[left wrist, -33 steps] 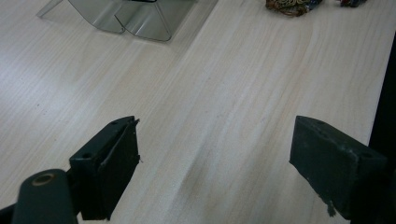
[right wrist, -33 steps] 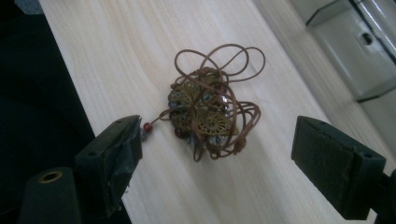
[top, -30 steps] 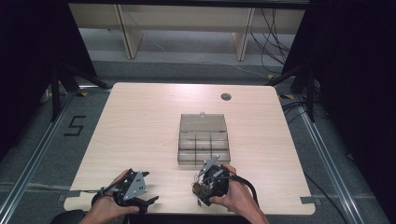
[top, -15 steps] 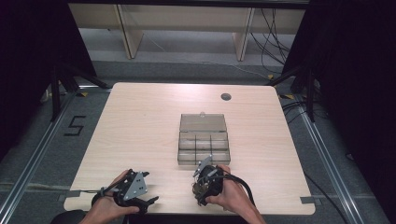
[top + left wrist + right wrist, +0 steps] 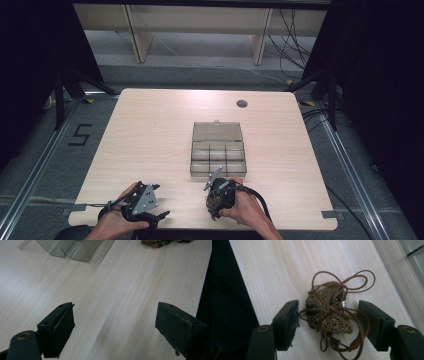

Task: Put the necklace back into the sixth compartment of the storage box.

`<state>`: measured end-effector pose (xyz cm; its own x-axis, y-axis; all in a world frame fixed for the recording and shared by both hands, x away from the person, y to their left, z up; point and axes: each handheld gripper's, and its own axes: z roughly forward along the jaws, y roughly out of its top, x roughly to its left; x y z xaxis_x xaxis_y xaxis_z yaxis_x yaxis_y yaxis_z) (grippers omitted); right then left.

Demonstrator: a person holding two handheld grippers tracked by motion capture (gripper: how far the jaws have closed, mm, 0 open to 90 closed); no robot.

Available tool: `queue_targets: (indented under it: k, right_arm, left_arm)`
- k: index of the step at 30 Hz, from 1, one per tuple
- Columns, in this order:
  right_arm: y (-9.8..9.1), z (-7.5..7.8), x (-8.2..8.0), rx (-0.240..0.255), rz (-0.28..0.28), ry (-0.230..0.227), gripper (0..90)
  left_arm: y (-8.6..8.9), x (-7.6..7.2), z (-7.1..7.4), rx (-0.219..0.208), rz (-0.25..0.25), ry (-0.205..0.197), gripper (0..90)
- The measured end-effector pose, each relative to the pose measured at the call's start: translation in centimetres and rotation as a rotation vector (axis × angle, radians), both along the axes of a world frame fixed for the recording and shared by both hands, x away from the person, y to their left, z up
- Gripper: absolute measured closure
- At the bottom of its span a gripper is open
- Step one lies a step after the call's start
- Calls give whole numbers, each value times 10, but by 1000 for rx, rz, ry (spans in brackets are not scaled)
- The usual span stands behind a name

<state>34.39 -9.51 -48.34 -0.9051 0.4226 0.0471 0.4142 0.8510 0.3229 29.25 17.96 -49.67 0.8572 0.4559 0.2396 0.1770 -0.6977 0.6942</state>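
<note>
1. Here, a pale wooden table (image 5: 150, 140) carries a clear plastic compartment box (image 5: 218, 152) near its middle, with its lid (image 5: 217, 131) swung back on the far side.
2. In the high view, the right claw (image 5: 214, 192) sits near the table's front edge, just in front of the box, held by the person's right hand (image 5: 245, 210); a black cable (image 5: 257, 196) loops off to its right.
3. In the right gripper view, the right claw (image 5: 328, 315) stands spread, one jaw on each side of a brass butterfly pendant (image 5: 328, 315) tangled in a brown cord (image 5: 352, 282).
4. The pendant and cord lie on the table; the left jaw is at the pendant's edge, while the right jaw is near the cord loops. Whether either truly touches cannot be told.
5. The left claw (image 5: 155, 216) rests at the front left edge of the table in the left hand (image 5: 116, 220), with a grey three-cornered plate (image 5: 145, 197) on top.
6. In the left gripper view, the left claw (image 5: 115, 325) is spread wide over bare wood, with nothing between its jaws. A corner of the box (image 5: 72, 248) shows at the top, and part of the pendant (image 5: 156, 243) at the top right.
</note>
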Motion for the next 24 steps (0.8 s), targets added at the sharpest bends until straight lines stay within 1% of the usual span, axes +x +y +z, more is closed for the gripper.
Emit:
queue_targets:
  k: [3, 7, 8, 10, 11, 12, 13, 14, 17, 18, 19, 20, 21, 22, 23, 24]
  right_arm:
    - [1, -1, 0, -1, 11, -4, 412]
    - [3, 1, -1, -15, 30, -5, 538]
    - [3, 2, -1, -22, 35, -4, 544]
    - [4, 3, -2, -29, 30, -9, 567]
    - [4, 4, -2, -37, 30, -2, 576]
    - [4, 6, -3, -51, 13, 5, 589]
    - [4, 6, -1, -33, 45, -10, 595]
    - [4, 8, 0, -31, 57, -21, 598]
    - [3, 12, 0, -44, 55, -15, 600]
    - [3, 14, -1, -57, 31, -7, 601]
    - [3, 15, -1, -58, 40, -17, 601]
    - [3, 17, -2, -64, 26, -14, 602]
    - [2, 18, 1, -47, 70, -30, 603]
    - [2, 22, -1, -61, 34, -21, 603]
    - [1, 22, 1, -42, 69, -34, 604]
    - [0, 26, 2, -38, 70, -28, 603]
  left_arm:
    - [0, 0, 0, -1, -1, 0, 150]
    - [0, 0, 0, -2, 2, -2, 150]
    - [0, 0, 0, -2, 1, -2, 150]
    - [0, 0, 0, -2, 1, -1, 150]
    - [0, 0, 0, -6, 0, -1, 150]
    - [0, 0, 0, -10, 6, -11, 150]
    - [0, 0, 0, -13, 3, -5, 150]
    - [0, 0, 0, -11, 1, -8, 150]
    - [0, 0, 0, -11, 3, -8, 150]
    - [0, 1, 0, -12, 3, -7, 150]
    - [0, 0, 0, -12, 3, -6, 150]
    - [0, 1, -1, -18, -1, -5, 150]
    - [0, 1, 0, -14, -2, 0, 150]
    - [0, 1, -1, -14, -2, 0, 150]
    - [0, 1, 0, -12, -2, -1, 150]
    - [0, 1, 0, -13, -2, 0, 150]
